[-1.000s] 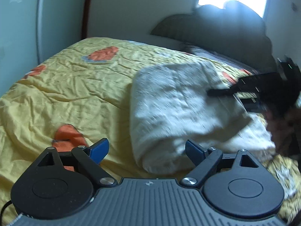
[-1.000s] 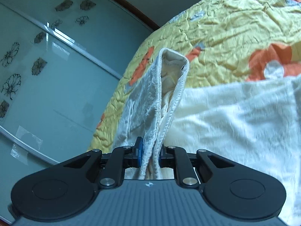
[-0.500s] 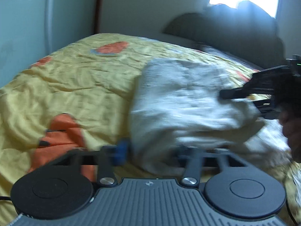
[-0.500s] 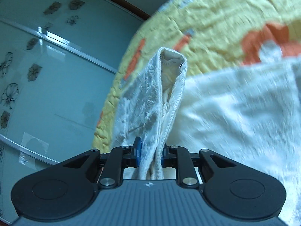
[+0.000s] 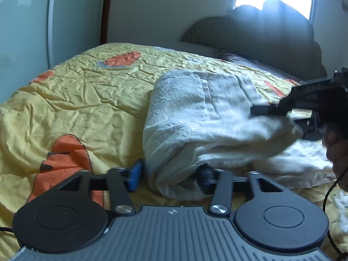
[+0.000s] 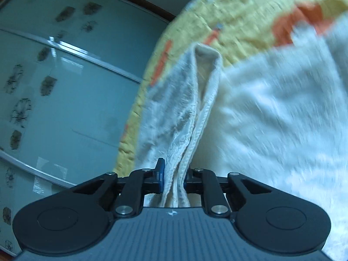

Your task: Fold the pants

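White textured pants (image 5: pixel 206 119) lie folded over on a yellow bedspread (image 5: pixel 87 100). My left gripper (image 5: pixel 170 176) straddles the rounded near fold; its jaws are opening, the left blue pad (image 5: pixel 134 175) stands just off the cloth and the right pad is partly hidden behind it. My right gripper (image 6: pixel 173 176) is closing tight on a doubled hem of the pants (image 6: pixel 204 100), which rises from the jaws in a narrow strip. In the left wrist view the right gripper (image 5: pixel 274 115) holds the cloth's right edge raised above the bed.
A dark padded headboard (image 5: pixel 250 34) and a bright window stand behind the bed. Frosted sliding doors (image 6: pixel 65 87) with flower prints run along the bed's far side. A person's hand (image 5: pixel 339 156) and a black cable (image 5: pixel 328 195) are at the right edge.
My left gripper went from wide open before the fold to narrow around it, then widened again. The right gripper kept its hold and carried the hem slightly down.
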Tool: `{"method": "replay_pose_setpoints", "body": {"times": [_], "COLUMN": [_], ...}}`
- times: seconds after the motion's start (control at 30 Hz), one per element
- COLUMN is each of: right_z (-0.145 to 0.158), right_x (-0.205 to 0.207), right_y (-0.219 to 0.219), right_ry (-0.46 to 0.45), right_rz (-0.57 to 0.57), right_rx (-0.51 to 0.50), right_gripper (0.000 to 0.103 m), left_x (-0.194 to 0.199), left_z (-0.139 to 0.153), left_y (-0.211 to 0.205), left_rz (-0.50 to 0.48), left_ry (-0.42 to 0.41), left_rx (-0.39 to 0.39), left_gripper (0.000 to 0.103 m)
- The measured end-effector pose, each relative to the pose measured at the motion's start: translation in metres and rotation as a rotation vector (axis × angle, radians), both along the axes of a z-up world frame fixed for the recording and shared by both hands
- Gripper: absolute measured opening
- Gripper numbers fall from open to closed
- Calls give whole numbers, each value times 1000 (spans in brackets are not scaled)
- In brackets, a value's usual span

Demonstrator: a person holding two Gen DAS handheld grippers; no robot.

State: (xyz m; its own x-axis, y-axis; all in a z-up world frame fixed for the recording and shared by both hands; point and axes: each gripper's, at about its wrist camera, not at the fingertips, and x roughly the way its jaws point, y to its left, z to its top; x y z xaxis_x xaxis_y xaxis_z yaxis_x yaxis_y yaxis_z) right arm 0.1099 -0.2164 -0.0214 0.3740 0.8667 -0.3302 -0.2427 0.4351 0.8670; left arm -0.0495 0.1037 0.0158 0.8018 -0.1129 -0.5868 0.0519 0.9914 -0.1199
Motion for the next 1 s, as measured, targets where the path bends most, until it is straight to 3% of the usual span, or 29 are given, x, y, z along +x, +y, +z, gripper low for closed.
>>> {"method": "replay_pose_setpoints", "body": {"times": [0.07,0.2,0.23,0.4,0.53,0.73,0.8,0.87,0.93,1.0], "right_z": [21,52,53,13,-21,24,21,-4,-33,-43], "right_x": [0,-6,-6,-13,-16,-35,-41,-41,-40,-44], "right_y": [-14,-56,-67,-110,-112,-116,-124,-132,-139,-148], "right_ry": [-50,-114,-110,12,99,-56,-52,21,91,123], "right_rz": [-7,-33,-38,-110,-147,-148,-156,-173,-208,-242], "right_rx": [-3,-84,-105,-218,-207,-217,-238,-263,-180,-85], "right_gripper": [14,14,15,15,14,14,14,15,17,18], "left_x": [-7,-12,-12,-9,-13,-9,-10,-11,-9,-7], "left_z": [2,5,5,0,-1,1,3,4,6,14], "left_y": [-1,-5,-6,-23,-40,-37,-31,-23,-15,-8], "left_rz": [-16,-67,-79,-162,-212,-261,-292,-324,-352,-364], "left_ry": [-34,-63,-60,-30,-43,10,43,85,123,127], "left_rx": [-6,-4,-6,2,62,58,20,-54,-116,-145], "left_gripper": [74,75,83,84,82,82,82,82,82,82]}}
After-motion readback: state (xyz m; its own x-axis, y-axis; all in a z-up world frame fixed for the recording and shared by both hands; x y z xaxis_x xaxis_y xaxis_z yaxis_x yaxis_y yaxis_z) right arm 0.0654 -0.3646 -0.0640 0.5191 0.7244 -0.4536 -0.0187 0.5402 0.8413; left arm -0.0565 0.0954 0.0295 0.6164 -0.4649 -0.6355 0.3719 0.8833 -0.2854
